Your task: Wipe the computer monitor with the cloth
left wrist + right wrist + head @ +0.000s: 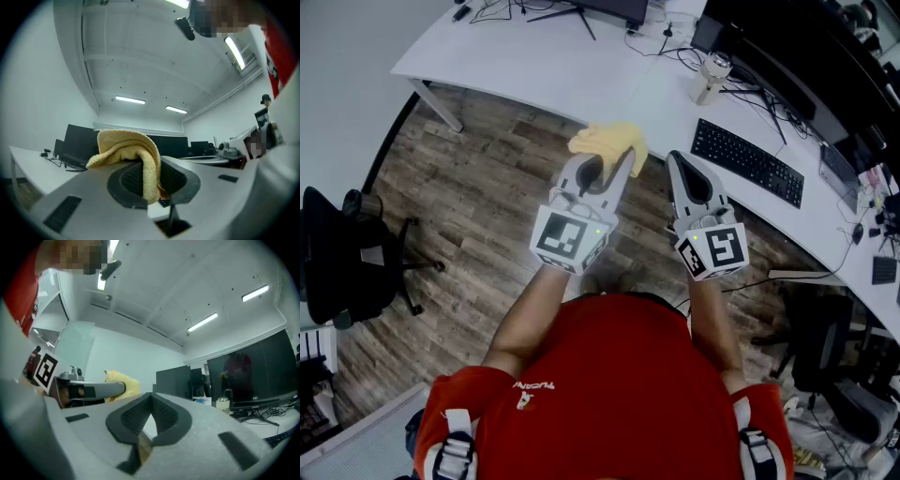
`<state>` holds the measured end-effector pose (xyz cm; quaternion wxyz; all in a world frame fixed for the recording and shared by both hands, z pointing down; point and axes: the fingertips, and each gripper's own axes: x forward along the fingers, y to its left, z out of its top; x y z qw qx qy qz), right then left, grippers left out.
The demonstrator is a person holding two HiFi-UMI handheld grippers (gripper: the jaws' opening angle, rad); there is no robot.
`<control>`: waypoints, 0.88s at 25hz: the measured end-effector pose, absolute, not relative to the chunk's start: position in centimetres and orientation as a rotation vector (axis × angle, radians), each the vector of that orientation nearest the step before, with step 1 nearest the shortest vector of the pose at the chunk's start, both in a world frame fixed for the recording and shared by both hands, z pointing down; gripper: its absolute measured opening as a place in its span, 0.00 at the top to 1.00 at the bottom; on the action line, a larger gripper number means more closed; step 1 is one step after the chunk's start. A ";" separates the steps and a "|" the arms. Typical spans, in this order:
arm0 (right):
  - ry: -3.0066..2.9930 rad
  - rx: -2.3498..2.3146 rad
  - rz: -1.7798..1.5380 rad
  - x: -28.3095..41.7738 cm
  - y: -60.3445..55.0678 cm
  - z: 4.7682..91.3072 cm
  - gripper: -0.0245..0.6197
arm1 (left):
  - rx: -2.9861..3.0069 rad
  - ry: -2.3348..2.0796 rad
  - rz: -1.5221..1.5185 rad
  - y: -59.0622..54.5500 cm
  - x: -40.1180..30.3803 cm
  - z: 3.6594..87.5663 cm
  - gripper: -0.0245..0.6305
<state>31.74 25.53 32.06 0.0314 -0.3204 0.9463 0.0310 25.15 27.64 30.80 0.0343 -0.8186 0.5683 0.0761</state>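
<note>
So the left hand-held gripper (617, 161) is clamped on the yellow cloth (609, 141), bunched over its tips, probably wipe-ready. The right hand-held gripper (676, 159) beside it: closed, empty. The monitor (787, 56) sits ahead on the bench (581, 80).

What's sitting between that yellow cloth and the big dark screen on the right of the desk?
In the head view, a lidded cup stands on the white desk between the cloth, held in the left gripper, and the monitor.

Left gripper (151, 185) jaws clamped on yellow cloth (129, 152), cloth folded over jaw tips, dark monitors (82, 140) behind cloth
</note>
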 end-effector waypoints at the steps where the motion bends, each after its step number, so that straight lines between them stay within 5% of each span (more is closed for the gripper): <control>1: 2.915 -0.982 0.091 31.5 25.6 32.1 0.96 | -2.515 1.745 0.235 27.7 24.9 30.8 0.88; 22: 2.889 -1.088 0.045 26.4 24.5 33.8 0.96 | -2.547 1.699 0.223 26.2 18.8 32.1 0.88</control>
